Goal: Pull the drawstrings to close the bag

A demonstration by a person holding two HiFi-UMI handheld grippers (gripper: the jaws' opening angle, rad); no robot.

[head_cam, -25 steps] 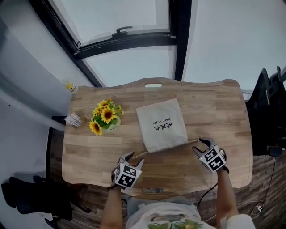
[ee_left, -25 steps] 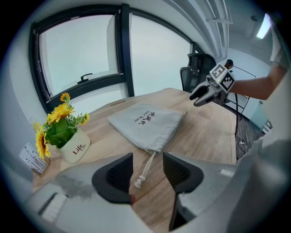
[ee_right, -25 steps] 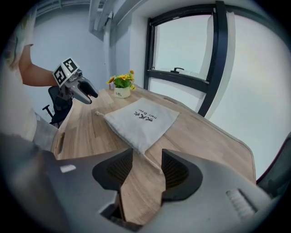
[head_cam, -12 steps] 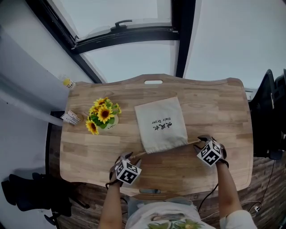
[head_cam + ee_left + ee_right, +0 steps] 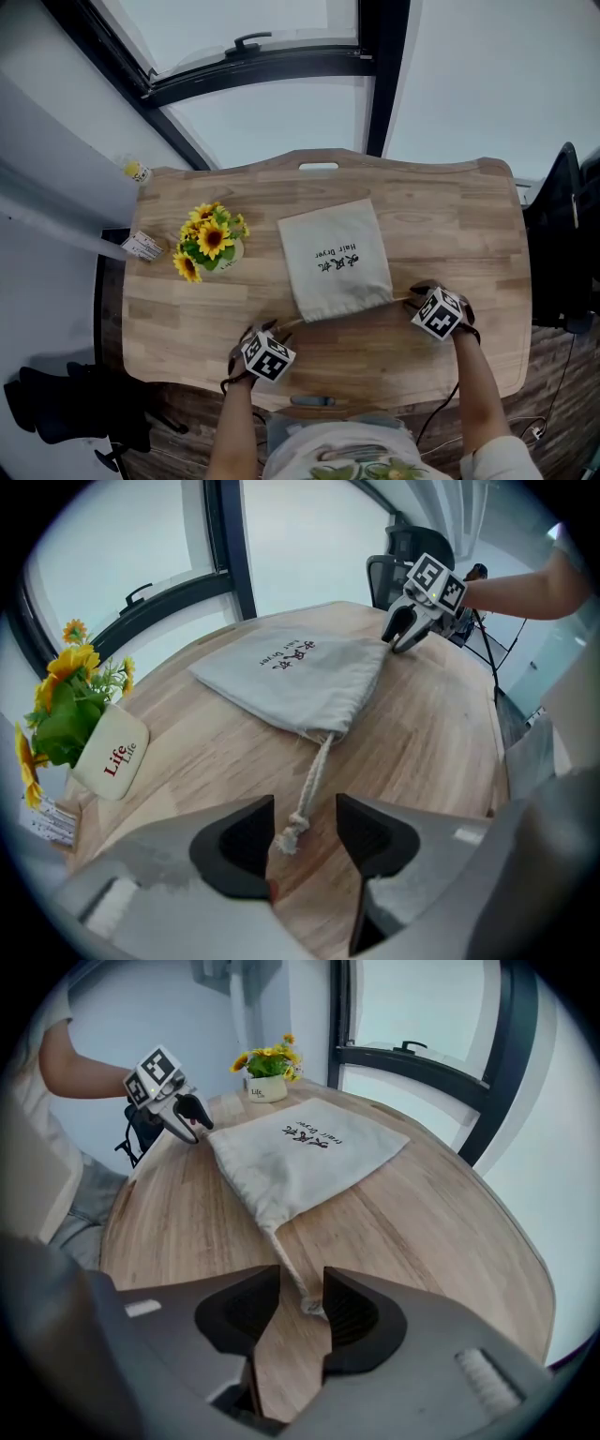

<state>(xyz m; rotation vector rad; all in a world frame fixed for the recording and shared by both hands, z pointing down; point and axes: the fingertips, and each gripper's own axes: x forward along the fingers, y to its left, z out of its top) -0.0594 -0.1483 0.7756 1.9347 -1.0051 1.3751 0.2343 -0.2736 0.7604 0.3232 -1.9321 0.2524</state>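
Note:
A beige cloth bag (image 5: 336, 258) with dark print lies flat in the middle of the wooden table (image 5: 450, 225). One drawstring (image 5: 291, 322) runs out of its near left corner, another (image 5: 403, 298) out of its near right corner. My left gripper (image 5: 267, 328) is open, and the knotted cord end (image 5: 292, 832) lies loose between its jaws (image 5: 305, 822). My right gripper (image 5: 419, 289) is closing, with the other cord's end (image 5: 312, 1307) between its jaws (image 5: 302, 1302), close to the right pad, and a gap still showing.
A pot of sunflowers (image 5: 211, 246) stands left of the bag, with a small card (image 5: 142, 246) at the table's left edge. A dark chair (image 5: 562, 244) is beyond the right edge. The near table edge runs just behind both grippers. A window frame (image 5: 281, 80) lies beyond the far edge.
The right gripper has edged a little forward onto its cord end. The left gripper has stayed at its cord end. The bag has not moved.

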